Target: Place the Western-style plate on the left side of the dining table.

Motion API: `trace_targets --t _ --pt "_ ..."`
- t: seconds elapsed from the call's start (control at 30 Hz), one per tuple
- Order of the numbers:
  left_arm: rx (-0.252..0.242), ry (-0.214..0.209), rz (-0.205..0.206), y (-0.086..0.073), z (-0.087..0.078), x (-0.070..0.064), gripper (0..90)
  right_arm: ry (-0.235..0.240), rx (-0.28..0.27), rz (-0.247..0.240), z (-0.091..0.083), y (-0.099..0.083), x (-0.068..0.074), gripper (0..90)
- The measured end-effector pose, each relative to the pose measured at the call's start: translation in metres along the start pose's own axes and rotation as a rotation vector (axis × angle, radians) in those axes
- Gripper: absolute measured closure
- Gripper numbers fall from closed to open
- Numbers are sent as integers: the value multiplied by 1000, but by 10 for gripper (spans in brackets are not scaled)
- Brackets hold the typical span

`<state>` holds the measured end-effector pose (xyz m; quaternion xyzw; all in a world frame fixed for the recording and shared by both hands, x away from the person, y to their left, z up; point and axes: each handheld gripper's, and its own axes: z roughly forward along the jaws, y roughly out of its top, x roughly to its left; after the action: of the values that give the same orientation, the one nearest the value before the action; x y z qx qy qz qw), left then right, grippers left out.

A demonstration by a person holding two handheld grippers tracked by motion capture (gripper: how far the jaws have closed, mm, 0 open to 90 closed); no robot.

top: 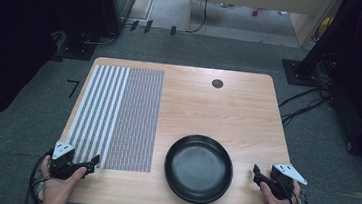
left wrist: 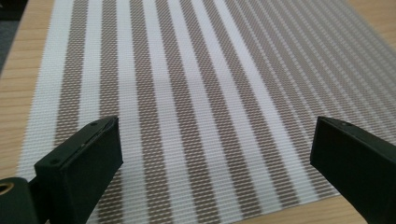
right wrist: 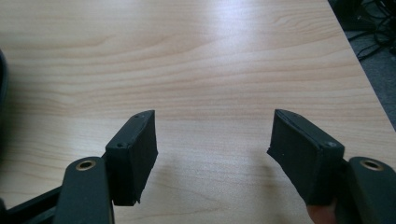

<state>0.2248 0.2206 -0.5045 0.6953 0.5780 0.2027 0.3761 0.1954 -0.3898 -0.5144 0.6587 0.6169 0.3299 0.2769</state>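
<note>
Seemingly poised to start, left gripper [top: 94,161] over the placemat [top: 117,116] and right gripper [top: 256,173] beside the bowl [top: 198,168] gape empty; a low, level approach should serve.

The left gripper [left wrist: 215,168] is hovering with its black fingers [left wrist: 79,163] standing wide apart over the near edge of a striped woven placemat [left wrist: 187,93] lying on the wooden table [left wrist: 14,93].

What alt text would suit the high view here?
A black bowl sits near the front edge of a wooden table, with a striped mat lying flat to its left. The left gripper rests by the mat's near corner and the right gripper just right of the bowl, both open and empty.
</note>
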Motion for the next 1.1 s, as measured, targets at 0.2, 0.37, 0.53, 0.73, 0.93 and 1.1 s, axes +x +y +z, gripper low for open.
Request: trace_targets --t 0.2,0.37,0.53,0.73,0.93,1.1 --pt "-38 -78 11 7 -7 -17 23 60 -79 72 -13 10 2 333" --pt "-56 -68 25 10 -7 -31 38 71 -119 61 -17 16 9 441" --pt "-49 -46 65 18 3 -54 67 143 -134 61 -21 22 20 468" --pt "-48 -56 55 22 10 -72 68 207 -127 88 -23 27 28 523" --pt "-16 -109 68 27 23 -100 119 290 -82 75 -22 30 42 568" --pt "-5 -149 82 33 29 -122 139 323 -85 96 -24 46 47 569"
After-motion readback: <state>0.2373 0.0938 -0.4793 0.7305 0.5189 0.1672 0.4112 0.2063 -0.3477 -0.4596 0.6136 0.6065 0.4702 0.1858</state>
